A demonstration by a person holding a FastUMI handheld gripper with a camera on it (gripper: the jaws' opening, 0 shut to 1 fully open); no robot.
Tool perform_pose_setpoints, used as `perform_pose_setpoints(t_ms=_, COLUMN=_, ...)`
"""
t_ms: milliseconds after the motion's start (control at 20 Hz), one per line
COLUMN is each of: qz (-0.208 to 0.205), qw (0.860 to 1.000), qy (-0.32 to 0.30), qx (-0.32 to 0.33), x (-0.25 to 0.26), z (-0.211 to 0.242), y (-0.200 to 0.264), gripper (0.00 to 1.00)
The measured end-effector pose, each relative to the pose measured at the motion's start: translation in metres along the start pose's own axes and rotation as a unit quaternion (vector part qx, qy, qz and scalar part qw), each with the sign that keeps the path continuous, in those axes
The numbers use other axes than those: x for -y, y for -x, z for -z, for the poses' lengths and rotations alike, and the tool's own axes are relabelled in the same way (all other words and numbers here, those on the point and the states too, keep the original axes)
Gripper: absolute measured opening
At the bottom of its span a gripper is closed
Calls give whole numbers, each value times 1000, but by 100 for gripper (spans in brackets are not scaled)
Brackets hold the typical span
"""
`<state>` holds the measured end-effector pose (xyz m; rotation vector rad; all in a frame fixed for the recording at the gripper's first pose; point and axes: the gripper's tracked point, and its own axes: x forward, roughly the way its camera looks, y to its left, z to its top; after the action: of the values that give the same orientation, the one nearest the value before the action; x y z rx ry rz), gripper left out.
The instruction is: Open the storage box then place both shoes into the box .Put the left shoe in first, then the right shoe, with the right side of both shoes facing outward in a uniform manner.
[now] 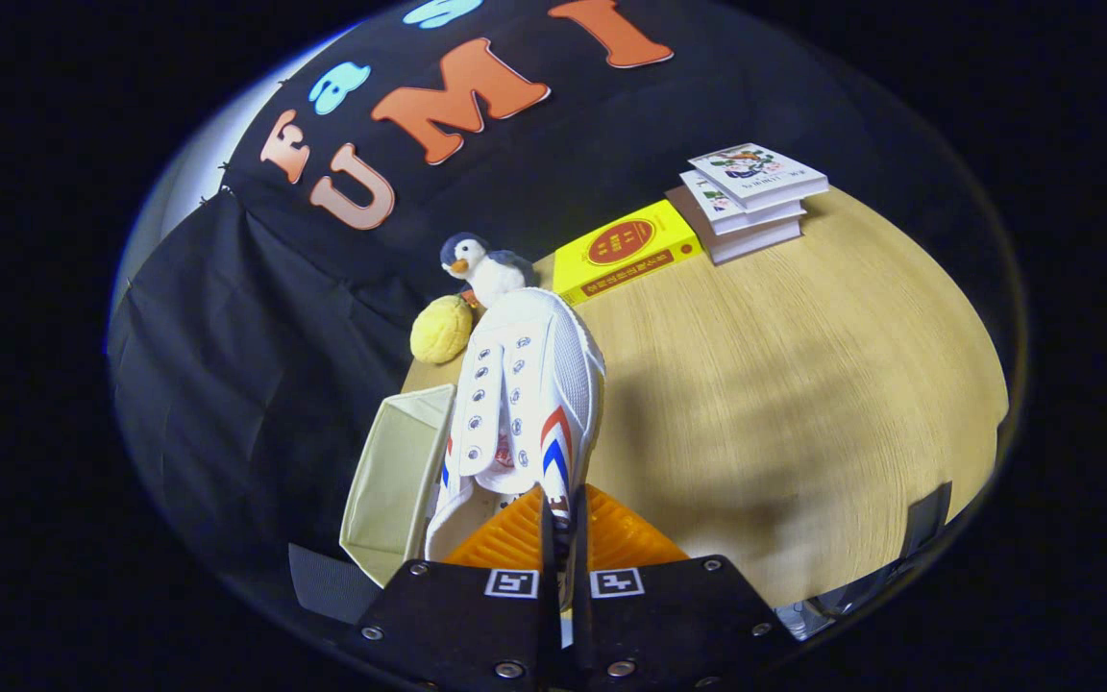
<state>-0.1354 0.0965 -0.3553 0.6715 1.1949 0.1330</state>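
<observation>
Gripper (563, 514) fingers nearly together, clamped on the side wall of a white shoe (525, 384) with red and blue stripes, near its heel. Shoe hangs lifted, toe pointing away. Just beside it, to the left, sits the open beige storage box (390, 481), partly off the wooden table (784, 384) edge. Beyond the toe: yellow round plush (441, 330), penguin toy (481, 269), yellow book (626, 250), then a stack of books (750, 197) farther right.
</observation>
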Motion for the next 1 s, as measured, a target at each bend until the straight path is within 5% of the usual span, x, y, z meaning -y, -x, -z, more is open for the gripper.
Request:
perform_pose_setpoints(t_ms=600, qz=-56, qw=995, qy=67, qx=-56, x=-136, z=49, y=-33, gripper=5)
perform_pose_setpoints(t_ms=1000, qz=-8, qw=995, qy=75, qx=-71, x=-159, z=67, y=-73, gripper=5)
